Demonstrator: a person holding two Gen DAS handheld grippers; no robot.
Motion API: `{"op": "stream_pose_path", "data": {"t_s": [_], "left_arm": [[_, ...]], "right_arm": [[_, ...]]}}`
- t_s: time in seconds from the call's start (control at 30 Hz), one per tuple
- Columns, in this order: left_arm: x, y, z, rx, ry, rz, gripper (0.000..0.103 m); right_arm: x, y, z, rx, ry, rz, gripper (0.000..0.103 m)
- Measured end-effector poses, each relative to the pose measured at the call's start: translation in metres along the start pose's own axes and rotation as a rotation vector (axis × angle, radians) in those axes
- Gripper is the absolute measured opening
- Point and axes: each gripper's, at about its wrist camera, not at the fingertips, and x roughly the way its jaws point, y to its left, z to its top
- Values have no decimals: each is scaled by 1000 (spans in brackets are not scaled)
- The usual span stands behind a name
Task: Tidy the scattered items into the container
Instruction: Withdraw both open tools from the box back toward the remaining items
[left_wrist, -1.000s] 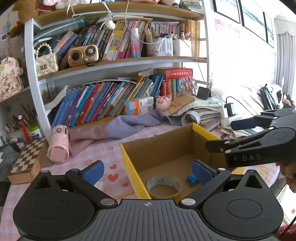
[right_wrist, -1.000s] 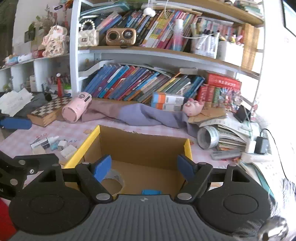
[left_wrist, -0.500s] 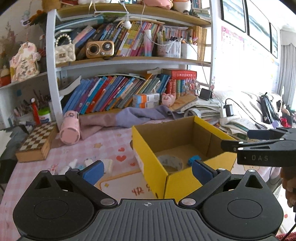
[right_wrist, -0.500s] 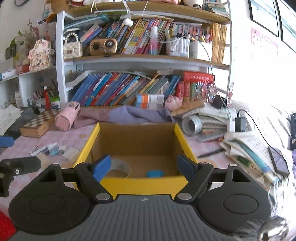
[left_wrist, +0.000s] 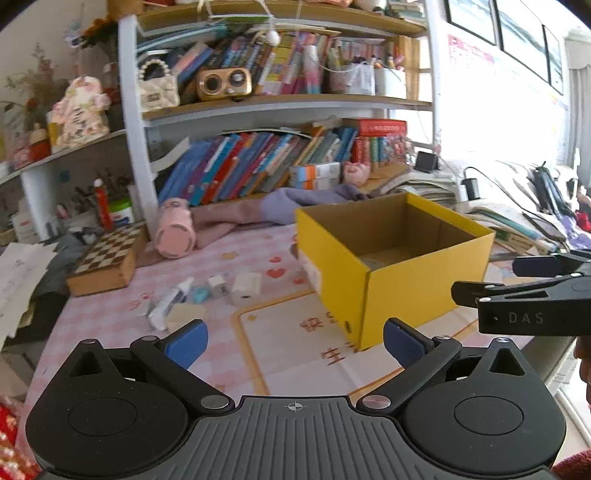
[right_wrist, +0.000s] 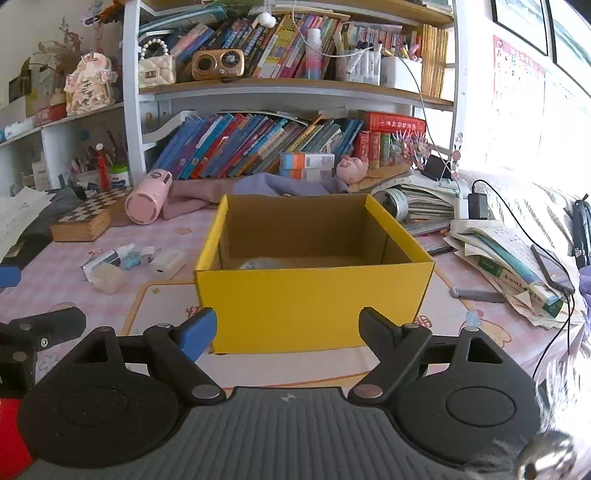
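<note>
A yellow cardboard box (left_wrist: 399, 288) (right_wrist: 314, 299) stands open-topped on the pink checked tablecloth. Over its front wall, a pale tape roll (right_wrist: 262, 263) shows on the floor inside. Several small white and pale-blue items (left_wrist: 221, 291) (right_wrist: 129, 262) lie scattered to the left of the box. My left gripper (left_wrist: 295, 339) is open and empty, hovering short of the box's near corner. My right gripper (right_wrist: 288, 328) is open and empty too, facing the box's front wall from a short distance. In the left wrist view, the right gripper (left_wrist: 487, 278) reaches in from the right edge.
A chessboard box (right_wrist: 85, 219) and a pink tumbler (right_wrist: 147, 197) on its side lie at the back left, with purple cloth (right_wrist: 273, 184) behind the box. Stacked books and papers (right_wrist: 517, 254), a charger cable and a dark flat bar (right_wrist: 476, 294) crowd the right. A full bookshelf (right_wrist: 280, 92) backs the table.
Both grippers have drawn back from over the box and sunk lower, so its yellow outer walls now face them. The scattered items have come into full view.
</note>
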Motion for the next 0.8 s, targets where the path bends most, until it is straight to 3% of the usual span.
{"op": "stream_pose_path", "data": {"t_s": [0.3,0.5,0.8], "left_arm": [[-10,17,-17,-19,23,54,102],[-10,26,-24,-29,56,76,102],[-10,45,-35,-72,109,111,102]], "right_arm": [[1,35,-13,-49,47,21,84],[5,50,-15,-56,96,115,84],[13,69,-14,-79,169,181,83]]}}
